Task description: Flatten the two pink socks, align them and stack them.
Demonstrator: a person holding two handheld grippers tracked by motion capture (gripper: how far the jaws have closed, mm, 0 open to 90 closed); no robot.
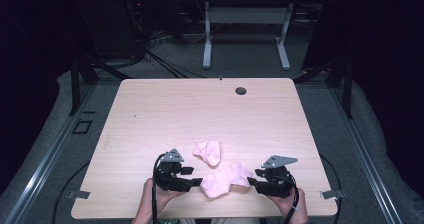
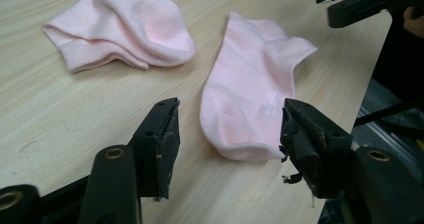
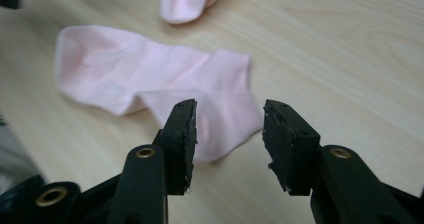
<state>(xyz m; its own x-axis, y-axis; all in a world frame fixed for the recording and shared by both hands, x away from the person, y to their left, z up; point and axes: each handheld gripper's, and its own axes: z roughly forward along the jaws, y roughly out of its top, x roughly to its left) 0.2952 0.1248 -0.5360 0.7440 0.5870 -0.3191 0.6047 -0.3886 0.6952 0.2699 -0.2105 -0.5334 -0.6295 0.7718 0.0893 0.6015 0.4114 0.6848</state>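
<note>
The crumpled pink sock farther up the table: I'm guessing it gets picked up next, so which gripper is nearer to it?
Left. The left gripper sits just below and left of the crumpled sock; the right gripper is farther off, beyond the flat sock.

Setting: a recording lab, not a home.

We note a pale wood worktop (image 1: 210,109) with a cable grommet (image 1: 241,90), standing on grey carpet (image 1: 330,109) inside a black metal frame (image 1: 77,79) hung with dark curtains (image 1: 385,59). Loose cables (image 1: 160,59) run over the floor behind it, metal rails (image 1: 45,159) flank it, and a second white-legged desk (image 1: 245,19) stands beyond. We read this as a data-capture bay.
</note>
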